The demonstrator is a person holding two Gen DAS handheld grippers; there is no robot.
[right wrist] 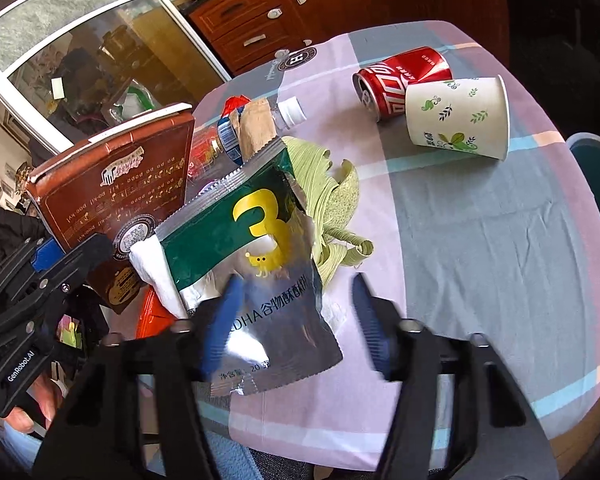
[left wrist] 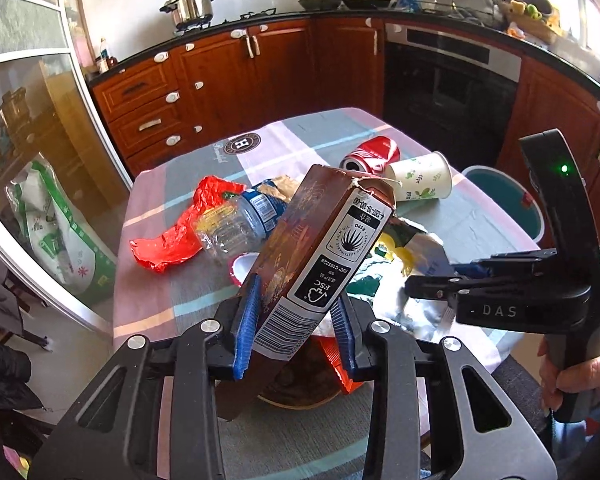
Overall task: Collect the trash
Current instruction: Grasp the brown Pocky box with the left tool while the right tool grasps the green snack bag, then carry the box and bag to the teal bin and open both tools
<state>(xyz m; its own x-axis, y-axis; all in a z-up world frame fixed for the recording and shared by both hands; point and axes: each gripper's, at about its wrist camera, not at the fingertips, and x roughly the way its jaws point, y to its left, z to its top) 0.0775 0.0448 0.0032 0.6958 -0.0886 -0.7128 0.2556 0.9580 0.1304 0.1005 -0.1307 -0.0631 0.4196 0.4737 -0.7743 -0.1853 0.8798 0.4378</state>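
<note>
Trash in hand: brown carton (left wrist: 320, 240) clamped in my left gripper (left wrist: 296, 328), lifted for binning; foil sachet (right wrist: 260, 280) between my right gripper's (right wrist: 296, 320) blurred, apparently unclosed jaws.

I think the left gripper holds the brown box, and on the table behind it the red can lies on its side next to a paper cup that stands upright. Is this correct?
Not quite. The paper cup is not upright: it lies on its side, as the right wrist view shows. The rest holds: the left gripper holds the brown box, and the red can lies on its side next to the cup.
</note>
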